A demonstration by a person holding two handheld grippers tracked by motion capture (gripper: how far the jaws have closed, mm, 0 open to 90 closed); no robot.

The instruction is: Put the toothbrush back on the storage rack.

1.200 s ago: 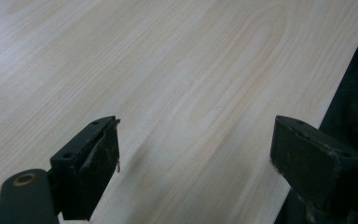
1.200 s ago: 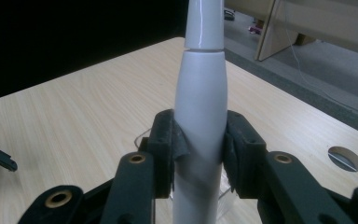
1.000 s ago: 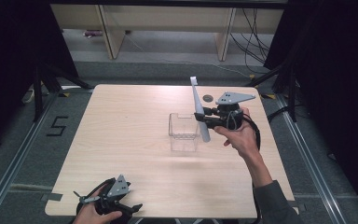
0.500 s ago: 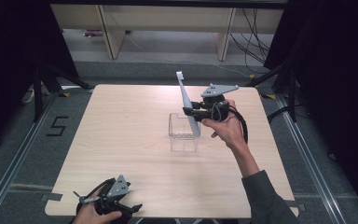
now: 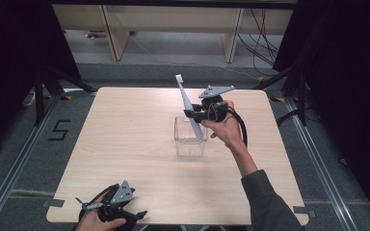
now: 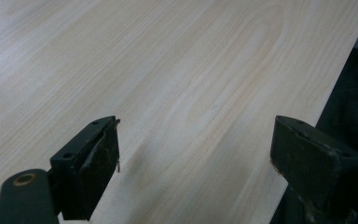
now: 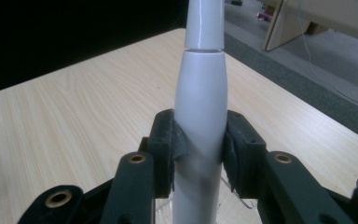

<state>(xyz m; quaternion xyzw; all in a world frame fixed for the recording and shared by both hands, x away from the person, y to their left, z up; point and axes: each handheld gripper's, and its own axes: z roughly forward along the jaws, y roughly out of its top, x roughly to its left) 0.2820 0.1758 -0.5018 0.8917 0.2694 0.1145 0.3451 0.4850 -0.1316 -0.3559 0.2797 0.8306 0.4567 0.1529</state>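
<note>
on the pale wooden worktop [image 5: 139, 144], the right tool [image 5: 191, 114] clamps a white plastic electric toothbrush [image 5: 189, 106] tilted over a clear plastic box [image 5: 189, 142], while the left tool [image 6: 196, 158] gapes empty at the near edge.

Lab-type recording bay: pale wooden table [image 5: 139, 144] standing on grey carpet, black curtains [image 5: 347, 72] hanging round, cables [image 5: 257, 33] trailing behind, taped number marker [image 5: 59, 130] lying on floor.

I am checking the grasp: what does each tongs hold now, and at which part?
The right tongs is shut on the white electric toothbrush, gripping its thick handle, over the clear container. The left tongs is open and holds nothing.
</note>
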